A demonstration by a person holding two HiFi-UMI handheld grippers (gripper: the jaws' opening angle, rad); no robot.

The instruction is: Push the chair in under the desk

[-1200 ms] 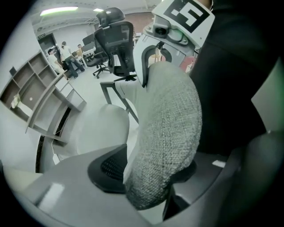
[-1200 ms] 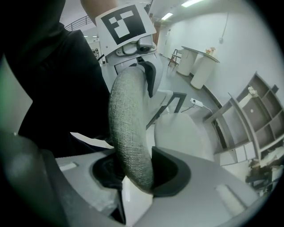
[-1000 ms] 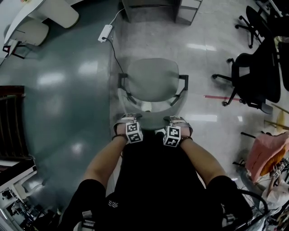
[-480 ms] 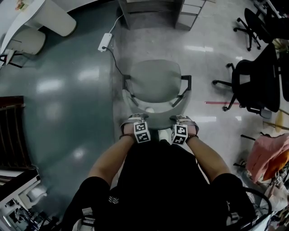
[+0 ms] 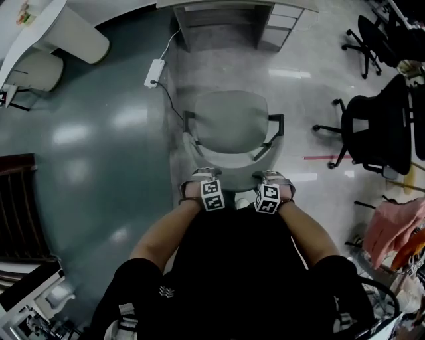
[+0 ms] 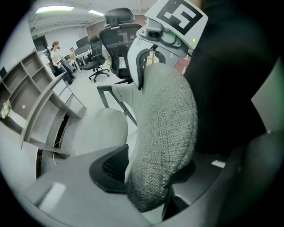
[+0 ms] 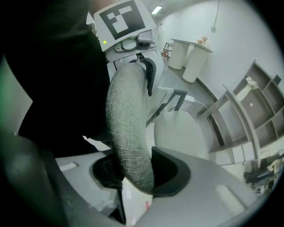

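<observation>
While you are standing behind chair, left gripper and right gripper jaws are clamping backrest top edge side by side; surface is lying beyond, upper centre.

Desk mostly beyond top edge
</observation>
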